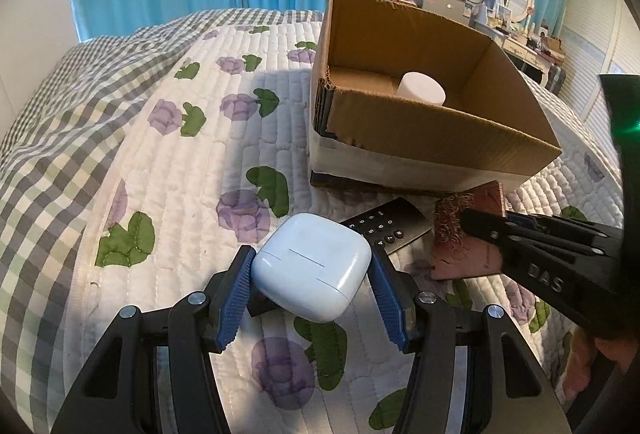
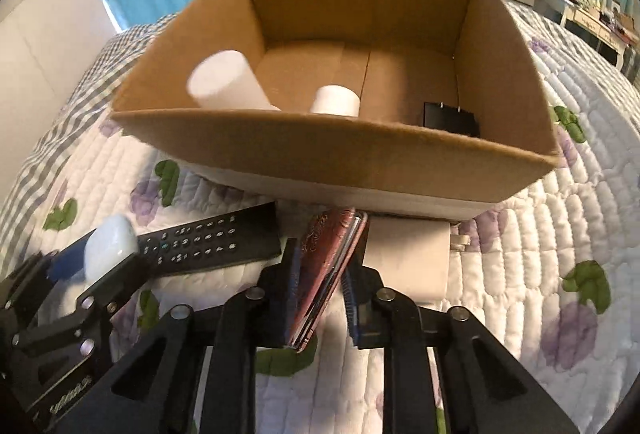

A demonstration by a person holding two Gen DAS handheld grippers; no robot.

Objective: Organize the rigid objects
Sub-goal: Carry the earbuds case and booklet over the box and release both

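Observation:
My left gripper [image 1: 312, 262] is shut on a white earbud case [image 1: 310, 266], just above the quilt; it also shows in the right wrist view [image 2: 110, 246]. My right gripper [image 2: 324, 258] is shut on a reddish patterned booklet [image 2: 324, 274], seen from the left wrist view too [image 1: 466, 234]. A black remote [image 2: 212, 238] lies on the quilt between them [image 1: 384, 228]. The open cardboard box [image 2: 320, 142] stands just beyond and holds two white cylinders [image 2: 224, 82] [image 2: 334, 100] and a small black item [image 2: 450, 118].
A white charger block [image 2: 408, 258] lies on the quilt right of my right gripper, against the box. The floral quilt [image 1: 180, 174] covers the bed, with a checked blanket [image 1: 48, 154] at left. Curtains, a desk and a monitor stand behind.

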